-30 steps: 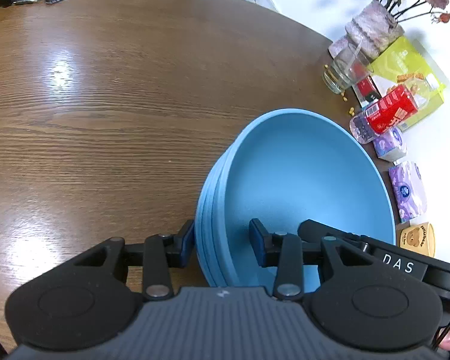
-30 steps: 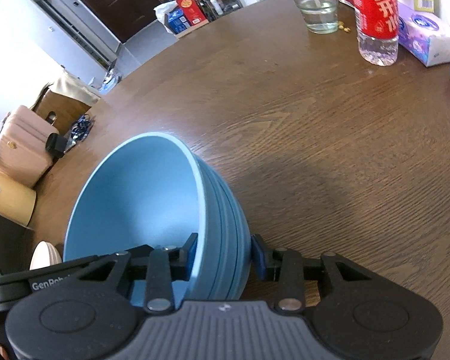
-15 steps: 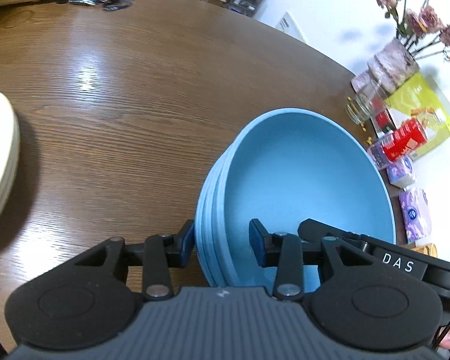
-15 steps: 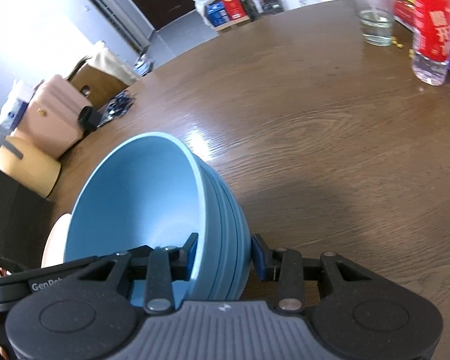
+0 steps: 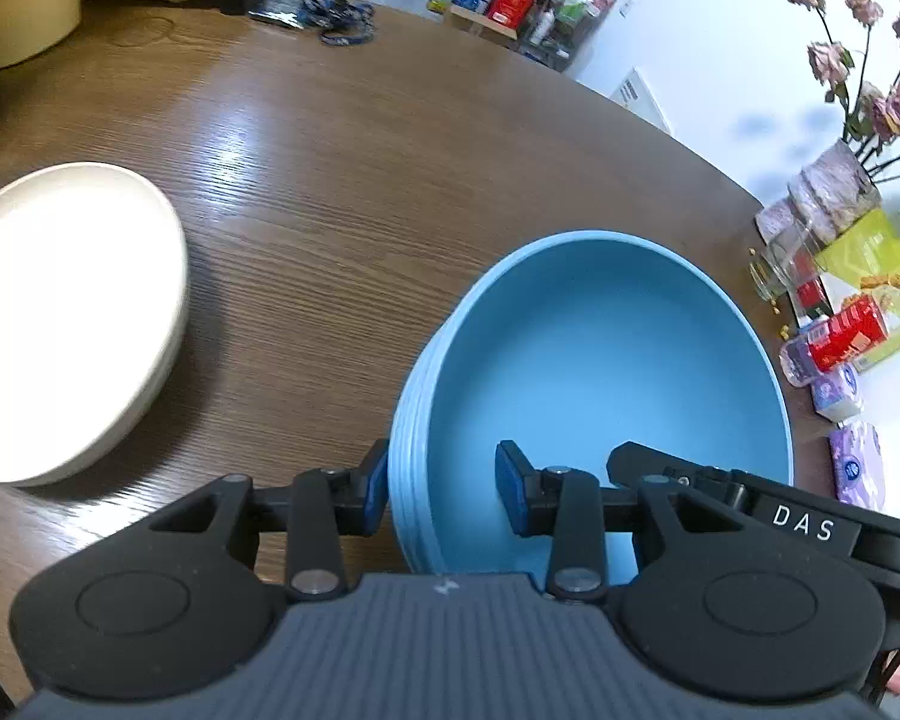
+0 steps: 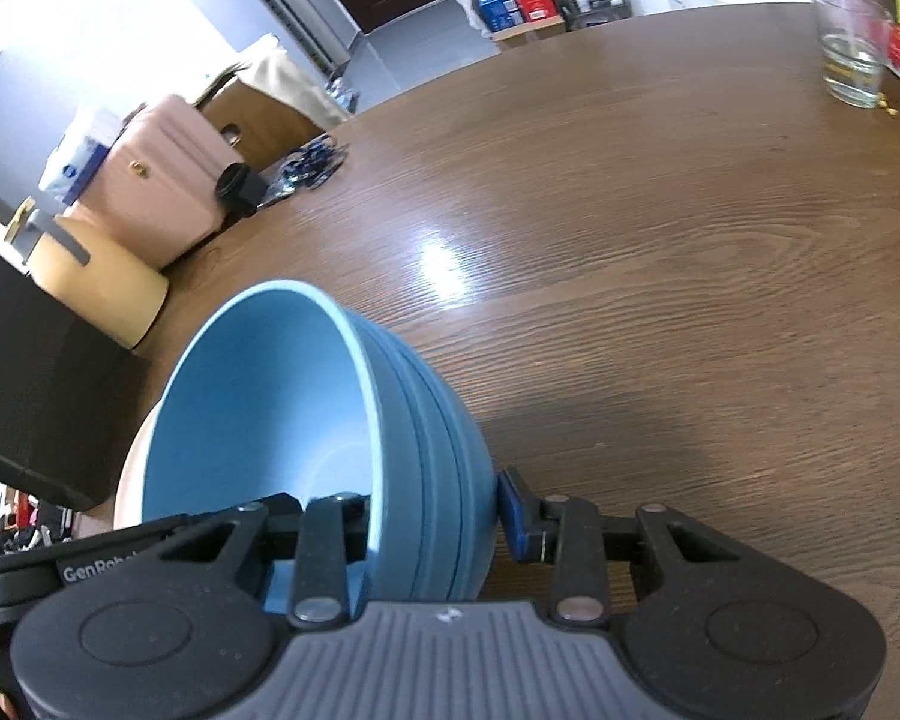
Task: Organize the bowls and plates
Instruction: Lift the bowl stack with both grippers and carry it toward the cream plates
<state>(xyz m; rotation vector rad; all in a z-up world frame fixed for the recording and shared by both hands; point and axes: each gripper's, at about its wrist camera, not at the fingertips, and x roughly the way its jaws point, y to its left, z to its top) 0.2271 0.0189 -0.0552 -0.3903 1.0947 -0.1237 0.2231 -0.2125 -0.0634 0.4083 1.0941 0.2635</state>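
Observation:
A stack of several nested blue bowls hangs above the brown table, gripped from both sides. My left gripper is shut on its near left rim, one pad outside the wall and one inside the top bowl. On the opposite rim my right gripper is clamped over the blue bowls, and its jaws are closing slightly on the stack between them. Cream plates lie stacked on the table to the left. In the right wrist view the cream plates peek out from behind the bowls.
A glass, a red-labelled bottle, tissue packs and a vase of dried flowers crowd the table's right edge. A yellow canister, a pink case and a black box stand at the far left.
Both grippers have carried the blue bowls leftward across the table. The cream plates have come into view on the left, and the glass and bottle have slid off to the right.

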